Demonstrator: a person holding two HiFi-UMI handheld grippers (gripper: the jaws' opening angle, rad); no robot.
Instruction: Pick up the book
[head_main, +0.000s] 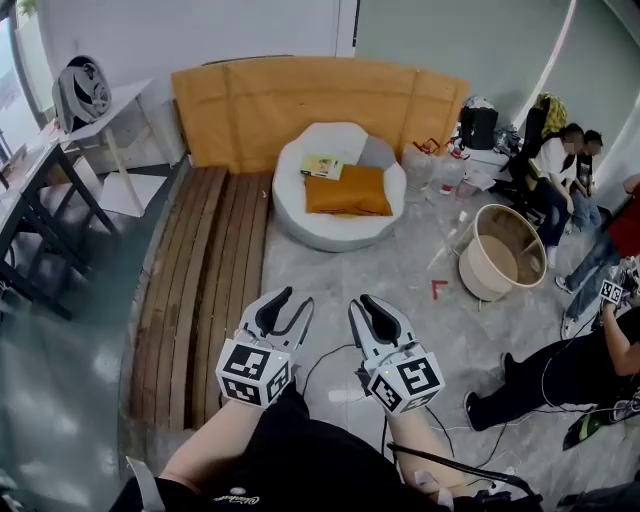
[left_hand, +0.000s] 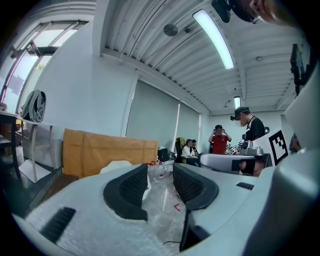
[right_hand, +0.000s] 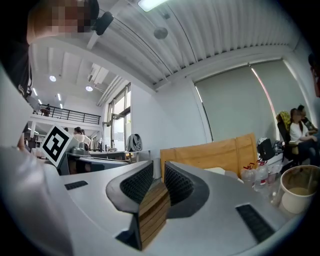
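Observation:
The book (head_main: 322, 166), thin with a pale yellow-green cover, lies on a round white floor seat (head_main: 300, 215) beside an orange cushion (head_main: 347, 190), well ahead of both grippers. My left gripper (head_main: 291, 297) is held low in front of me with its jaws nearly together and only a thin gap between them, holding nothing. Just to its right, my right gripper (head_main: 362, 304) is shut and also holds nothing. In the left gripper view the gripper (left_hand: 160, 172) points toward the white seat (left_hand: 117, 166). The right gripper view shows that gripper (right_hand: 159, 172) aimed at the cardboard (right_hand: 210, 152). From neither gripper view can the book be made out.
Wooden slats (head_main: 200, 290) lie on the floor at the left, brown cardboard (head_main: 310, 100) leans on the wall behind the seat. A round tub (head_main: 500, 250), bottles (head_main: 440, 170) and seated people (head_main: 560, 165) are at the right. A dark table (head_main: 40, 200) stands far left.

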